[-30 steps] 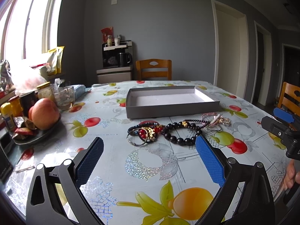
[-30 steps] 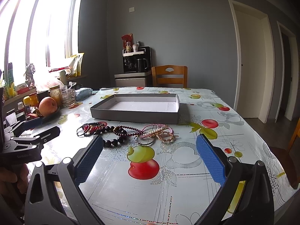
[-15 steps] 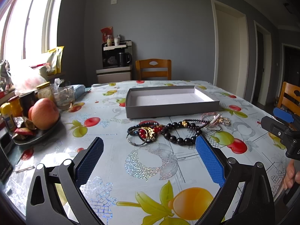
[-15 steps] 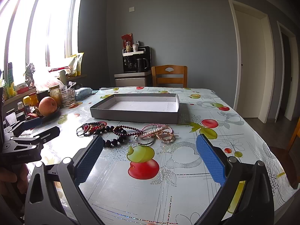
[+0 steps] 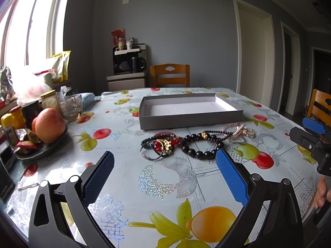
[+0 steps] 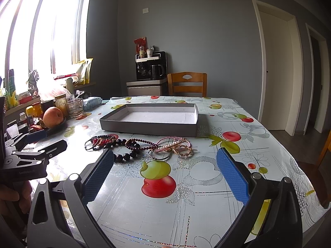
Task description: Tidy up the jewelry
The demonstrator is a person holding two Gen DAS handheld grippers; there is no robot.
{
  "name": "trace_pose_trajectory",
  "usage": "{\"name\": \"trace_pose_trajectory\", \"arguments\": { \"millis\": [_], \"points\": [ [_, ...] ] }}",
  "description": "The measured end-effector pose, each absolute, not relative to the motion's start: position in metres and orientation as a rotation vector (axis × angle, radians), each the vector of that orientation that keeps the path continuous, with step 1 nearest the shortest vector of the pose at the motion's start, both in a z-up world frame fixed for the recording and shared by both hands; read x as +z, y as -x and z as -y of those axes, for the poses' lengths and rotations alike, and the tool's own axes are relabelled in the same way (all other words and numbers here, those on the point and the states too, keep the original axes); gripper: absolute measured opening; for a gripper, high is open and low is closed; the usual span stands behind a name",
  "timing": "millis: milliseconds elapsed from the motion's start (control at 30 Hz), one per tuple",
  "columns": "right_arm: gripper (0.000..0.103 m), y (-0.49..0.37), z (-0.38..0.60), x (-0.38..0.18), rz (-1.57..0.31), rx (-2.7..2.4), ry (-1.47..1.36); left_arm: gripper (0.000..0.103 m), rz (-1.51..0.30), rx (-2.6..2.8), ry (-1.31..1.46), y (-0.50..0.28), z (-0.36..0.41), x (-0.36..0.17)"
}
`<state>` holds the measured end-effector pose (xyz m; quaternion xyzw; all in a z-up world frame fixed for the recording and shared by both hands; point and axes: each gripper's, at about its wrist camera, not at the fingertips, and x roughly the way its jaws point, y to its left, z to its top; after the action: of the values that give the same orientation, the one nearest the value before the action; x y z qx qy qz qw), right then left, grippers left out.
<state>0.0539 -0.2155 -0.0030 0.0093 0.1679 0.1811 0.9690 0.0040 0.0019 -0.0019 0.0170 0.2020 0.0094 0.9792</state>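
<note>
**Jewelry strung out across the table, both grippers wide and empty**

Left wrist view: the left gripper hangs above the tablecloth with its blue pads spread wide and nothing between them. Directly ahead of it, just beyond the pad tips, lies the jewelry pile, a tangle whose long axis runs left to right across the view. At its left end sit the metal rings and a red-and-gold piece; the black bead bracelet fills the middle; the pink and pearl strands trail off to the right. Behind the pile, and near it, stands the grey tray, shallow and holding nothing (its near wall runs roughly parallel to the pile). The right gripper shows at the right edge, level with the pile's right end.

Right wrist view: the right gripper is likewise fully spread and holds nothing. Here the pile lies ahead and slightly left, with the gold and pink bangles straight in front of the gap and the dark beads just past the left pad. The left gripper sits at the far left, beside the ring end.

My judgement: each tool is nearer its own end of the pile, so the left would suit the rings, the right the bangles, both then carrying forward into the tray.
</note>
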Motion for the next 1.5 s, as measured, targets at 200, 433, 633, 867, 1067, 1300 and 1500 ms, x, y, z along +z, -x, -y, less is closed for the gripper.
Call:
{"name": "trace_pose_trajectory", "arguments": {
  "millis": [200, 433, 633, 867, 1067, 1300, 1500],
  "points": [
    [0.098, -0.055, 0.214, -0.004, -0.347, 0.368, -0.015, 0.098, -0.407, 0.019, -0.034, -0.004, -0.002, -0.002],
    [0.098, -0.055, 0.214, -0.004, -0.348, 0.366, -0.015, 0.098, -0.416, 0.017, -0.036, -0.006, -0.002, -0.003],
    [0.098, -0.056, 0.214, -0.005, -0.350, 0.369, -0.015, 0.098, -0.420, 0.017, -0.035, -0.007, -0.003, -0.004],
    [0.098, -0.058, 0.214, -0.006, -0.363, 0.377, -0.018, 0.098, -0.458, 0.006, -0.025, -0.012, -0.004, -0.005],
    [0.098, -0.073, 0.205, -0.003, -0.472, 0.402, 0.023, 0.098, -0.599, -0.034, 0.020, -0.031, -0.012, -0.008],
    [0.098, -0.099, 0.193, 0.001, -0.692, 0.485, 0.095, 0.098, -0.780, -0.116, 0.020, -0.055, -0.028, 0.004],
    [0.087, -0.123, 0.190, 0.005, -0.788, 0.580, 0.128, 0.080, -0.917, -0.139, -0.056, -0.093, -0.039, -0.002]
  ]
}}
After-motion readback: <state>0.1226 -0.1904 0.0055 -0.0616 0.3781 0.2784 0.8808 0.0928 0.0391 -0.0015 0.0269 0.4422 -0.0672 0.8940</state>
